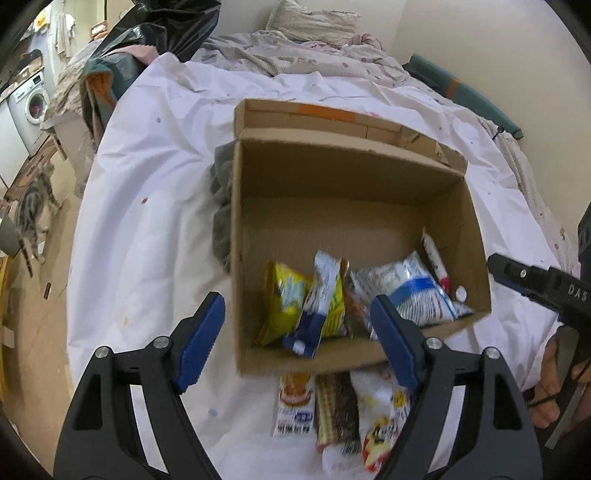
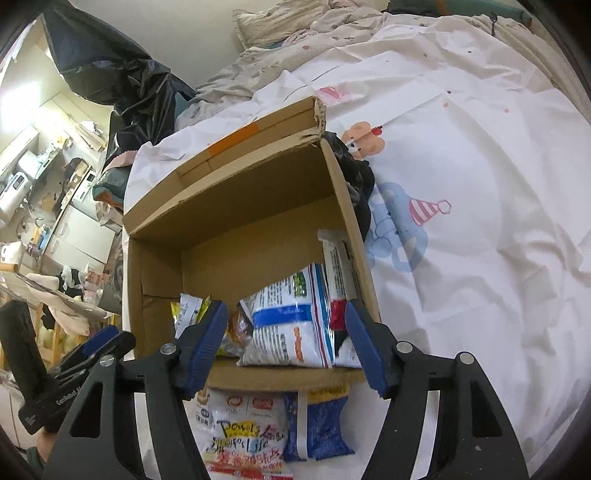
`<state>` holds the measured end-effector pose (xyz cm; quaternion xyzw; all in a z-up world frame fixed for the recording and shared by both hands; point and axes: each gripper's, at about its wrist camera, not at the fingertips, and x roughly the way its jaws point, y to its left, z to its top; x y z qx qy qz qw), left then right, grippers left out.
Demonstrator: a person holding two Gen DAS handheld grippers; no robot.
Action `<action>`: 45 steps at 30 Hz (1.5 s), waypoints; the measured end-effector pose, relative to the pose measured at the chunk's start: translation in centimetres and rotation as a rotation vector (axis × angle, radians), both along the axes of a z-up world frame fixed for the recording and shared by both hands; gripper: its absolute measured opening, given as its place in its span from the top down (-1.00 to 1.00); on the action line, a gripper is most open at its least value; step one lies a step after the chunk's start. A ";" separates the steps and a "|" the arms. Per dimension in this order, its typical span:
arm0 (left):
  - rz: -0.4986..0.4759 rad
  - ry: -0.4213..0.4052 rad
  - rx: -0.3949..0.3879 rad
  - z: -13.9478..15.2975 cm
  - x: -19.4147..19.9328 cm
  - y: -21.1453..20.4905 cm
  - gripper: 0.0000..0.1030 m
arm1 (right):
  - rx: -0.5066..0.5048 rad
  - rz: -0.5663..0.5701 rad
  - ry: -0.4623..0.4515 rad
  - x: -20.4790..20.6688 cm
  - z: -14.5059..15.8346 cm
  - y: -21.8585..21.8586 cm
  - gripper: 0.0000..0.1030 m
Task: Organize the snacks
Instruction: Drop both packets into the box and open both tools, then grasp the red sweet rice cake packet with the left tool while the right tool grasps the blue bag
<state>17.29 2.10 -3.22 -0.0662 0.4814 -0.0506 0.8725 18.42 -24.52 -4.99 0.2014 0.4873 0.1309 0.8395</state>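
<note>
White printed bedsheet (image 1: 155, 206) underfoot of everything, spread over a bed and wrinkled. Nearest the left gripper (image 1: 297, 343): jaws spread wide and holding nothing, blue pads either side of the near wall of the cardboard box (image 1: 476, 236). Directly below, outside that wall on the sheet, three loose packets side by side: a white-and-orange one (image 1: 293, 406), a dark brown striped one (image 1: 338, 410), a white-and-yellow one (image 1: 380, 424) partly hidden by the right-hand finger. Just past the wall, inside the box along its near edge: a yellow packet (image 1: 280, 299) upright, a blue-and-white packet (image 1: 321, 302) leaning on it, a silver-and-blue bag (image 1: 413, 291) to the right, a slim white-and-red stick pack (image 1: 436, 262) against the right wall. Farther floor of the box bare. From the other side, right gripper (image 2: 286, 343) likewise released and empty, poised over the near wall with the silver-and-blue bag (image 2: 291, 325) between its fingers; beneath it on the sheet a white packet with yellow lettering (image 2: 243, 435) and a dark blue packet (image 2: 321, 424). Grey crumpled cloth (image 1: 221, 225) wedged against the outer left side of the box. Beyond: rumpled quilt (image 1: 295, 51), pillow (image 1: 310, 18), black plastic bag (image 1: 166, 26). Far left on the floor, a tabby cat (image 1: 33, 206) and a washing machine (image 1: 33, 103).
</note>
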 end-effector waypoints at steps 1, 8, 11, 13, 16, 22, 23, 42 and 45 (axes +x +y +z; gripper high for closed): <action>0.005 0.017 -0.003 -0.3 -0.7 0.2 -0.52 | 0.001 -0.001 0.003 -0.4 0.0 -0.1 -0.34; 0.044 0.174 -0.024 -3.6 -3.7 1.0 -0.52 | -0.007 -0.002 0.027 -3.1 0.0 -0.4 -0.34; 0.049 0.228 -0.041 -5.0 -4.3 1.1 -0.51 | 0.011 -0.006 0.067 -4.2 -1.0 -0.6 -0.34; 0.038 0.258 -0.036 -5.8 -4.5 0.7 -0.40 | 0.007 -0.011 0.101 -4.9 -1.7 -0.7 -0.34; 0.023 0.290 -0.037 -6.8 -4.2 0.3 -0.16 | 0.029 -0.011 0.160 -5.8 -3.1 -0.6 -0.34; 0.029 0.363 -0.046 -9.5 -3.0 -0.3 -0.12 | 0.012 -0.009 0.208 -6.0 -4.3 -0.4 -0.34; 0.028 0.373 -0.039 -10.0 -2.8 -0.5 -0.12 | 0.012 -0.011 0.209 -6.0 -4.4 -0.5 -0.34; 0.026 0.388 -0.004 -9.8 -4.3 -0.7 0.44 | -0.095 0.051 0.329 -4.8 -7.9 1.7 -0.34; 0.026 0.376 -0.007 -9.1 -4.4 0.1 0.44 | -0.137 0.096 0.364 -4.4 -9.2 3.2 -0.34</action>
